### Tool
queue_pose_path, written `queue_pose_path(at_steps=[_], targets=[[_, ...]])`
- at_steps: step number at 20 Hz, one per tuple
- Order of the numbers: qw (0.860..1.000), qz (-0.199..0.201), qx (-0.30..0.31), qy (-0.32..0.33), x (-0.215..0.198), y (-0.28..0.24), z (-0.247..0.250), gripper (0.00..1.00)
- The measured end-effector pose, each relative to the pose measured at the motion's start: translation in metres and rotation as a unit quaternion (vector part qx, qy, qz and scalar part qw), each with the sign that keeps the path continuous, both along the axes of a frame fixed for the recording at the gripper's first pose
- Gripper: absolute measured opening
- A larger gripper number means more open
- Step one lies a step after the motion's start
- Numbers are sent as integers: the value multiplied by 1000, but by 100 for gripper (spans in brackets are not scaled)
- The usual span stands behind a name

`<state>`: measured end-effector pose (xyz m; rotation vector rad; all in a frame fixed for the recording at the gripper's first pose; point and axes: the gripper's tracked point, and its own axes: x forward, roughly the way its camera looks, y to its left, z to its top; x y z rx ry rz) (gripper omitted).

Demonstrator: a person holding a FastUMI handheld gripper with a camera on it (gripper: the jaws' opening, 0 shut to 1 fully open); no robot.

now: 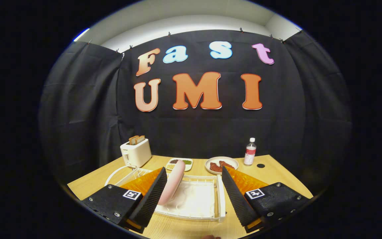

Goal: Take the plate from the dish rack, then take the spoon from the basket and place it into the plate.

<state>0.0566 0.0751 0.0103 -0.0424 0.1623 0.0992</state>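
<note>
The pink plate point(172, 182) stands on edge in the white dish rack point(222, 199), untaken. The gripper point(191, 196) hangs wide open, empty; everything remains.

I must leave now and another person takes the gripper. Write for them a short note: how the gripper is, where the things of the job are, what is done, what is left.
Gripper: open, fingers spread wide, holding nothing, low over the white dish rack.
Plate: pink, standing on edge in the rack, between the fingers, very near the left one; contact cannot be told.
Spoon and basket: I cannot make them out from here.
Beyond the rack on the wooden table: a toaster, a small divided dish, a plate of food, a bottle.
Done: nothing yet; the plate is not gripped.
Left: grip and lift out the plate, set it down, fetch the spoon, put it into the plate.
</note>
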Motion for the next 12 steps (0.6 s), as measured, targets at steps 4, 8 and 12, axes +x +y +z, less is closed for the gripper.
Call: queue_pose_path(at_steps=[4,8,12], targets=[[998,13,-13,57,37,31,-16,99],[992,-11,-36,122,77,41,-52,99],[984,-36,-11,176,106,41,-84,99]])
